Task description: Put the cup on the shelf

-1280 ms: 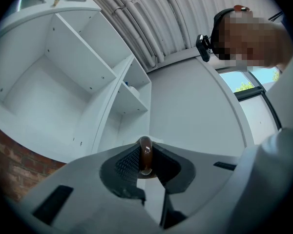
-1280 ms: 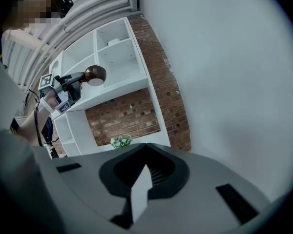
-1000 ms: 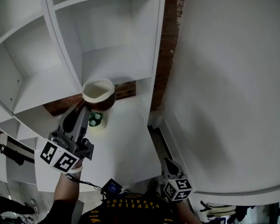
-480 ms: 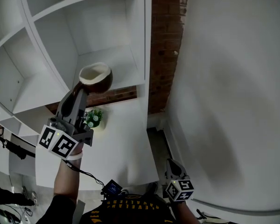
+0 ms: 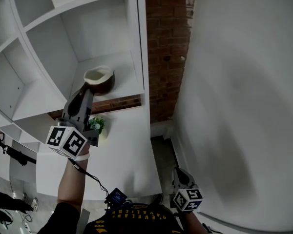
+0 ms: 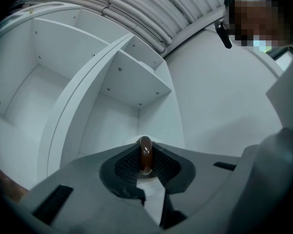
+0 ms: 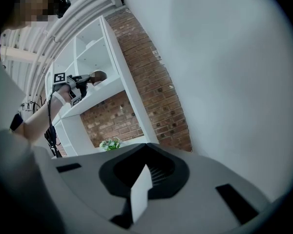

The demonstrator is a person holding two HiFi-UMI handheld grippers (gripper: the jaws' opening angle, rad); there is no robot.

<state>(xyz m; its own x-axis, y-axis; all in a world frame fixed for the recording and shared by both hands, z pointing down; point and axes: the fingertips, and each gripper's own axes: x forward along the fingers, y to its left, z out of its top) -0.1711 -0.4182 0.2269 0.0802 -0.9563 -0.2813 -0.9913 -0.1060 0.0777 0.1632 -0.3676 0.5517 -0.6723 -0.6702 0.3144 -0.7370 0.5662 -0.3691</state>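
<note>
A brown cup (image 5: 100, 81) with a white inside is held upright at the front of the lower right compartment of the white shelf (image 5: 118, 62). Whether it touches the board I cannot tell. My left gripper (image 5: 87, 92) reaches up from below and is shut on the cup's handle (image 6: 145, 154), a thin brown loop between the jaws. The right gripper view shows the cup (image 7: 98, 76) from afar, just above the shelf board. My right gripper (image 5: 182, 179) hangs low by the person's body, jaws together, nothing in them.
A small green plant (image 5: 96, 125) stands on the white counter (image 5: 127, 150) under the shelf. A brick wall (image 5: 163, 43) runs along the shelf's right side, with a plain white wall (image 5: 244, 106) further right. More white compartments lie to the left and above.
The left gripper has carried the cup up and further in, from in front of the shelf edge to over the compartment's board. The right gripper has stayed low.
</note>
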